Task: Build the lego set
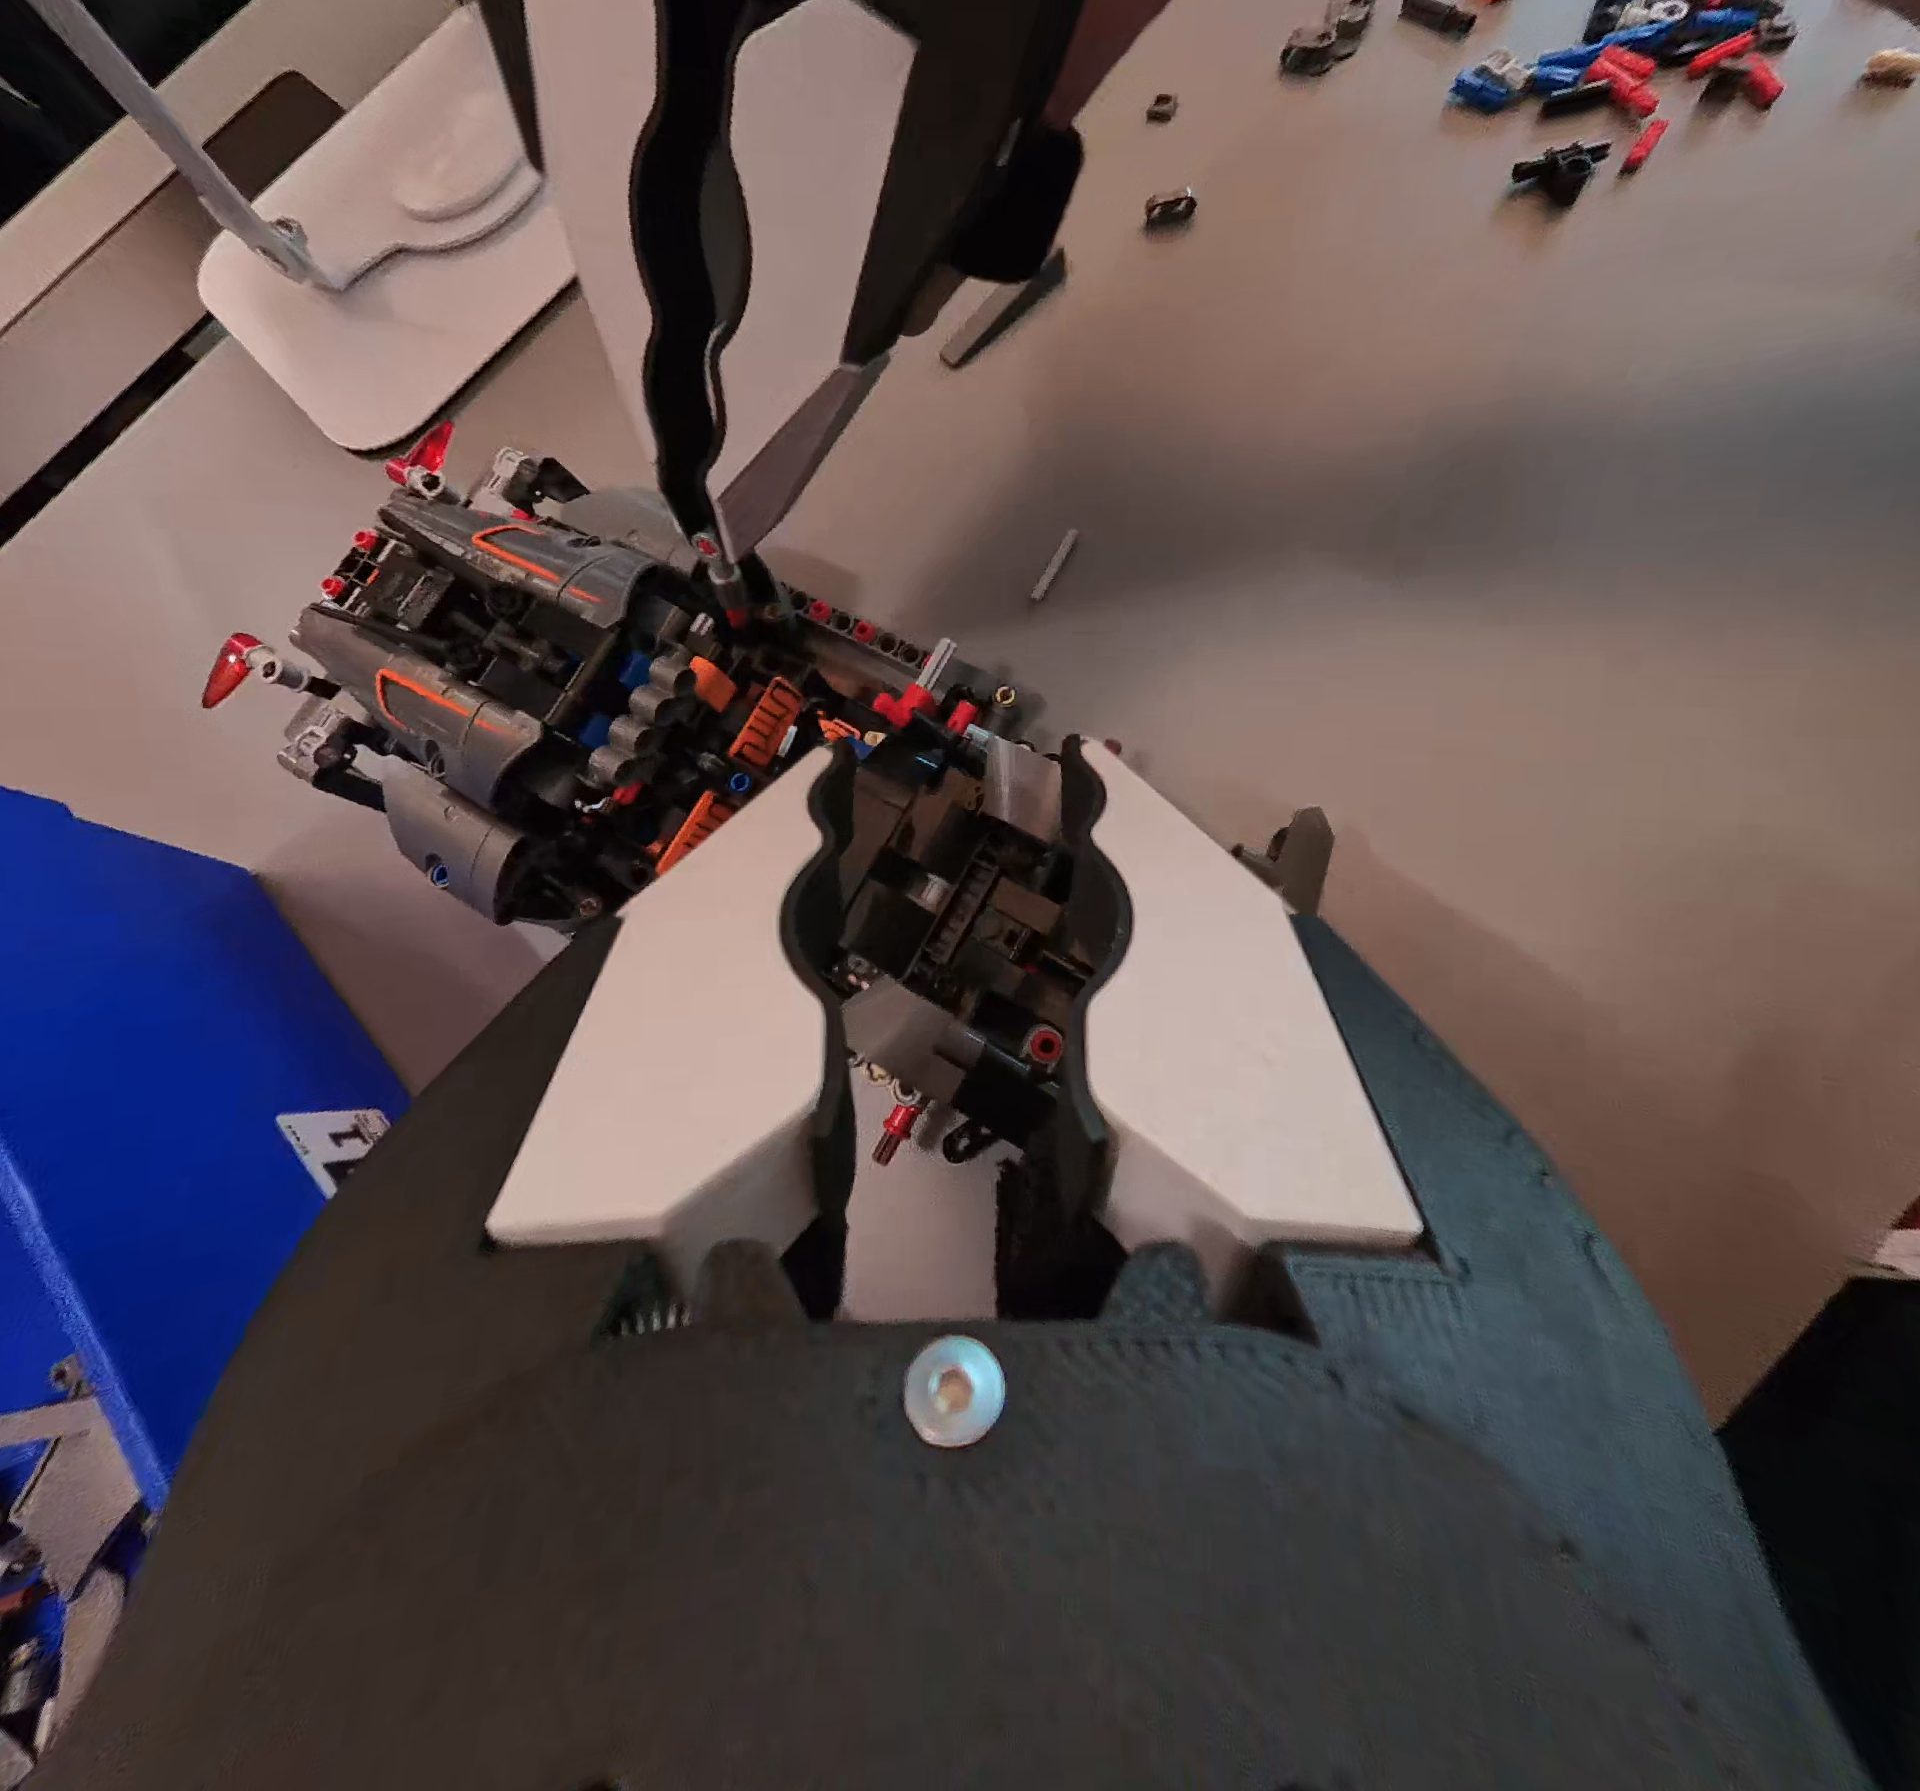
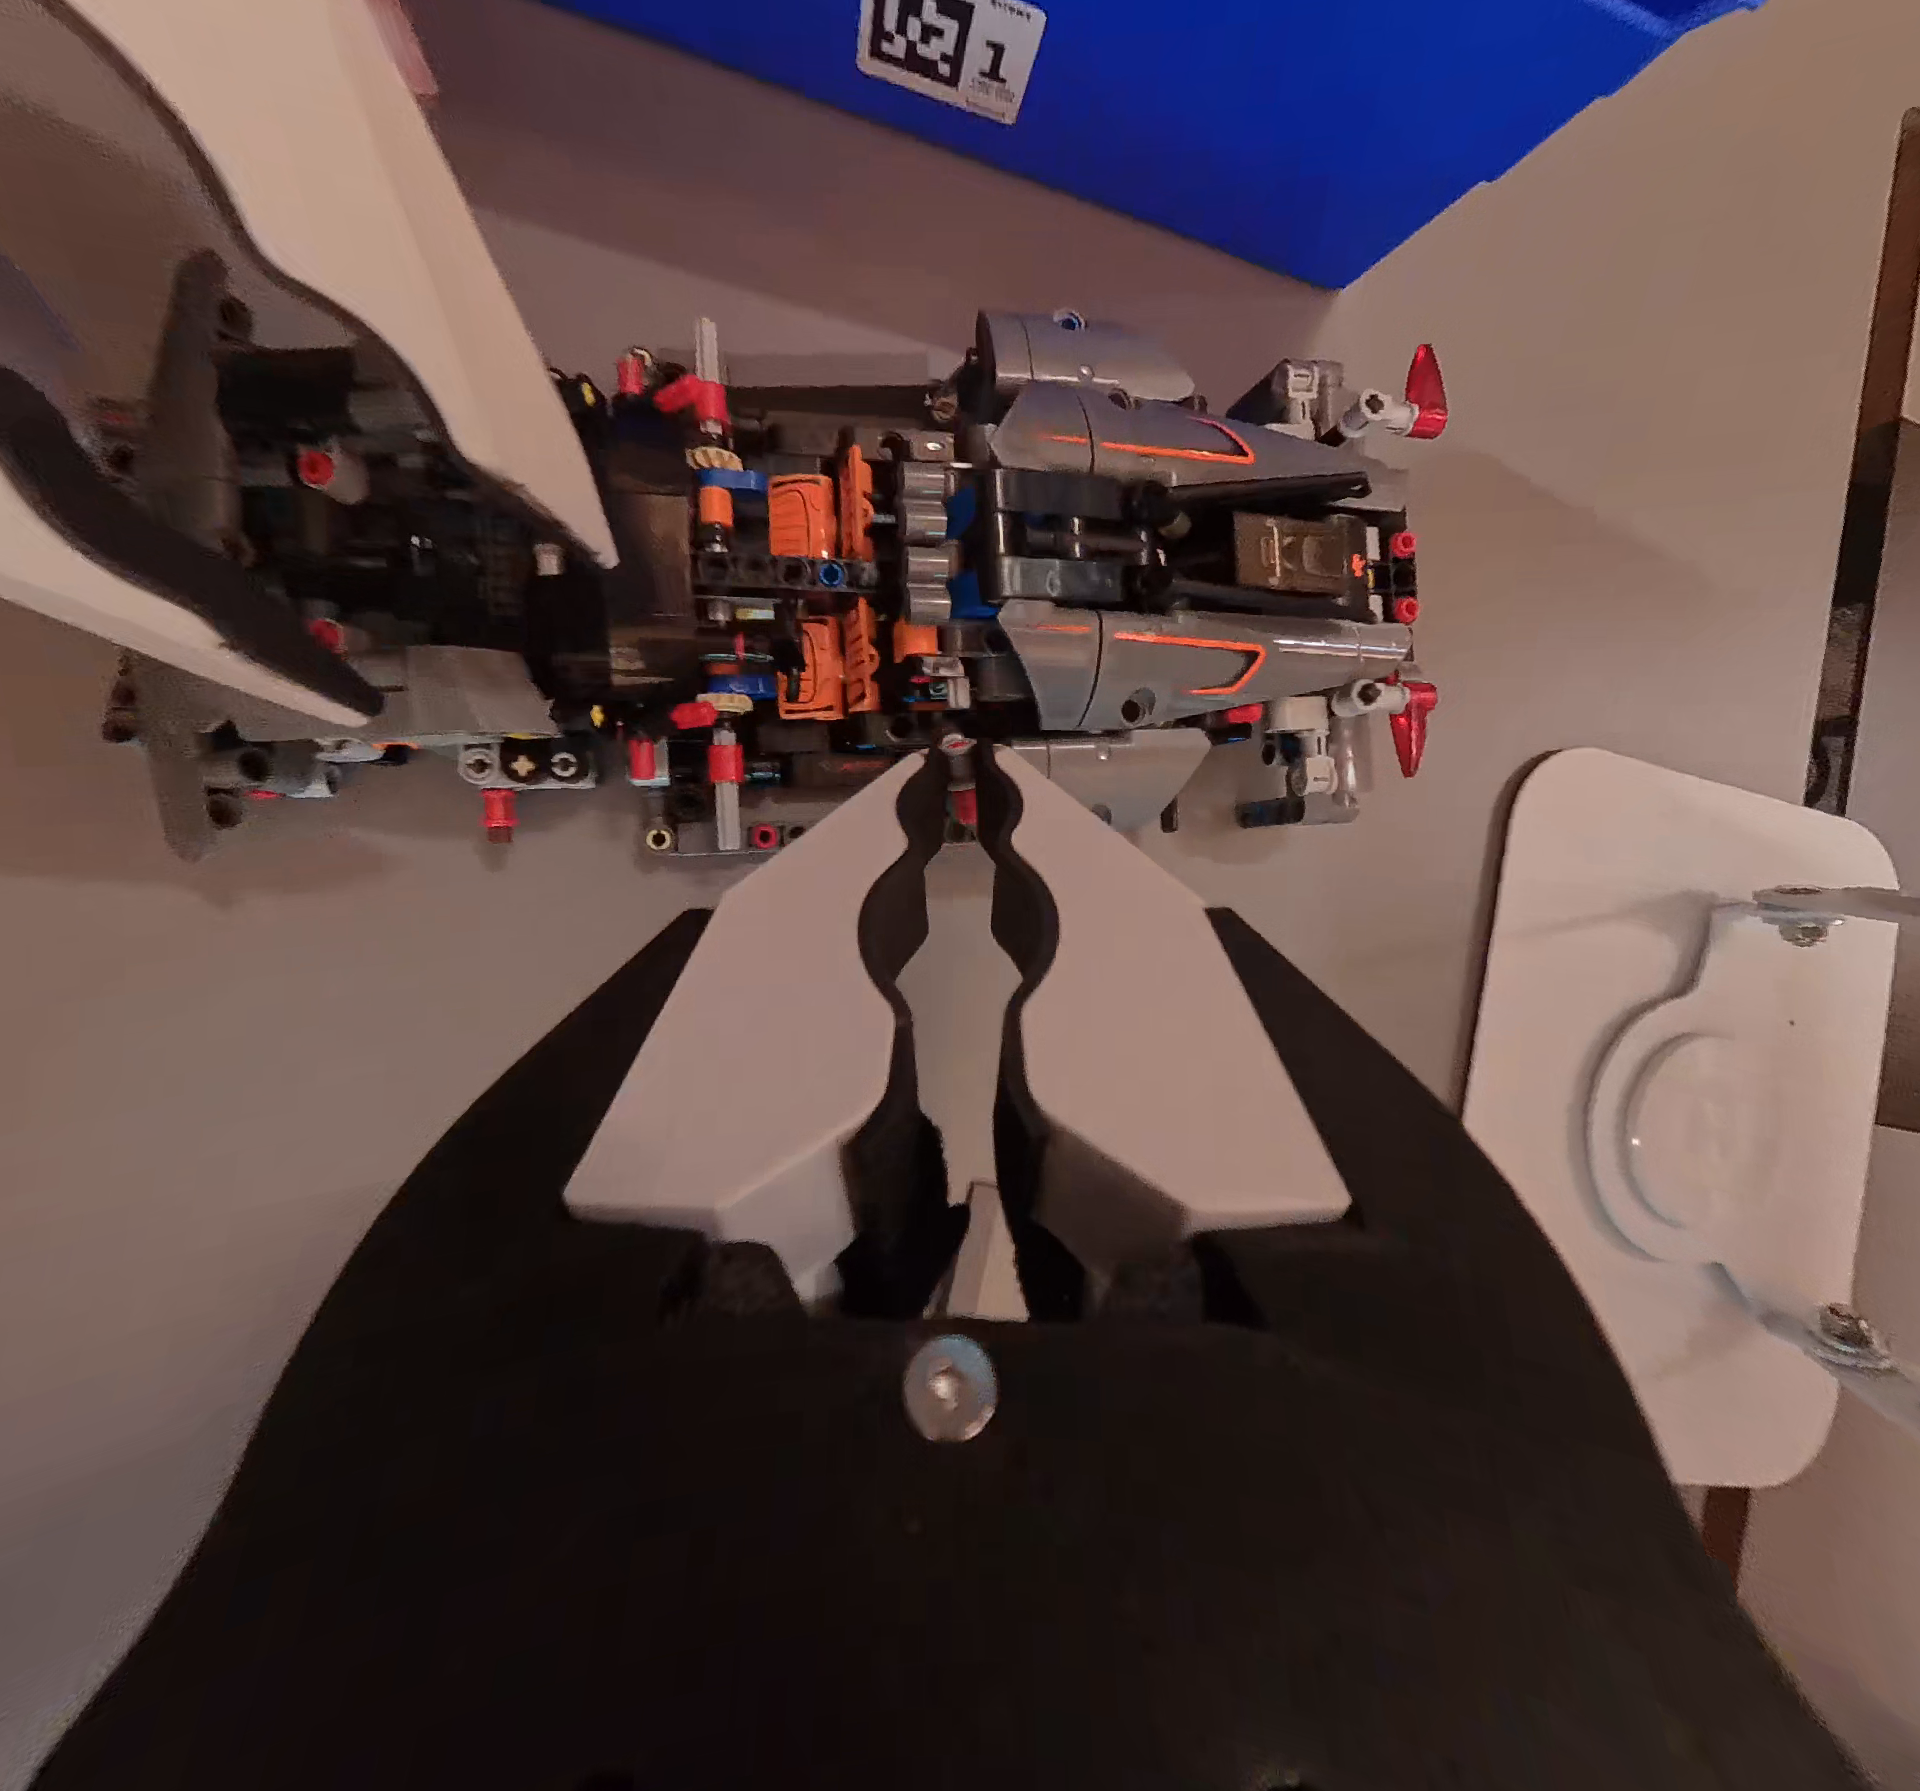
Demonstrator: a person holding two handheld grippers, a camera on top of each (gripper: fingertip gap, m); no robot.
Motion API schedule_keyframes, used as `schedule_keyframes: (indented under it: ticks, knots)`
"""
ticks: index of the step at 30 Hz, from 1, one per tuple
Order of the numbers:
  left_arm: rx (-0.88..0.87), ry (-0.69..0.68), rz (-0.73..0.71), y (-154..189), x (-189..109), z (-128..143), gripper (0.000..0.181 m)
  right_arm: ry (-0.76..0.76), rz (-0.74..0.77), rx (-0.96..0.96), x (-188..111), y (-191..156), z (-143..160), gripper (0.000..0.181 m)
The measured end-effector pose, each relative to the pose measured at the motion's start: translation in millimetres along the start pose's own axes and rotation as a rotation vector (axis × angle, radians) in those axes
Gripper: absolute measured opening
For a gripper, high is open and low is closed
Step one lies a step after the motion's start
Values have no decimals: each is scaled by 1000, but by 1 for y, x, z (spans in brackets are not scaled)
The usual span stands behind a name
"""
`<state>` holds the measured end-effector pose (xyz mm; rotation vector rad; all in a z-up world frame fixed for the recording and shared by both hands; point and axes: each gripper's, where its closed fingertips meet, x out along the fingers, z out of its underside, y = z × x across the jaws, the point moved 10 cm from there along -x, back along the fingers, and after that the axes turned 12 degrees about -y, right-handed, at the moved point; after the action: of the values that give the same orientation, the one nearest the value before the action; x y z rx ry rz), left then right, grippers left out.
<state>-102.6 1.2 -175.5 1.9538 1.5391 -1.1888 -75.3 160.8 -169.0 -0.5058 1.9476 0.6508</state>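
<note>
The lego model (image 1: pixel 499 661), a long grey, black and orange vehicle with red cone tips, lies on the table; it also shows in the right wrist view (image 2: pixel 1091 546). My left gripper (image 1: pixel 956 754) is shut on the model's black end and appears at the left of the right wrist view (image 2: pixel 488 629). My right gripper (image 2: pixel 958 765) is shut on a small grey-and-red pin (image 2: pixel 960 785). It holds the pin's tip against the model's near side, by the grey body panel. In the left wrist view the right gripper (image 1: pixel 727 557) comes down from above with the pin (image 1: pixel 722 583) at the model's middle.
A blue bin (image 2: pixel 1195 79) with a white marker tag stands beyond the model, and also shows at the left (image 1: pixel 135 1014). A white stand base (image 2: pixel 1662 1118) lies to the right. A pile of loose blue, red and black pieces (image 1: pixel 1642 48) lies at the far right of the table. There is about 8 centimetres between the tips of the two grippers.
</note>
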Motion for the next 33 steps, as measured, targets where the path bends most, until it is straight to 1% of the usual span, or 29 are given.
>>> schedule_keyframes:
  ticks: [5,7,9,19,25,30,33]
  knots:
    - [-15,-55,-23,0,13,1,42,-42,12,-31,8,4,-5,3]
    - [4,-40,-27,2,15,0,40,-56,8,-40,11,4,-7,3]
    - [23,-41,-43,2,17,1,43,-72,11,-46,12,5,-8,3]
    - [53,-1,32,7,24,5,26,-185,-47,-76,14,12,-21,3]
    - [58,18,36,8,25,8,25,-230,-68,-89,15,13,-27,3]
    - [65,26,38,8,25,8,24,-226,-52,-67,15,10,-27,3]
    - [65,31,38,8,25,9,24,-260,-35,-69,16,8,-30,3]
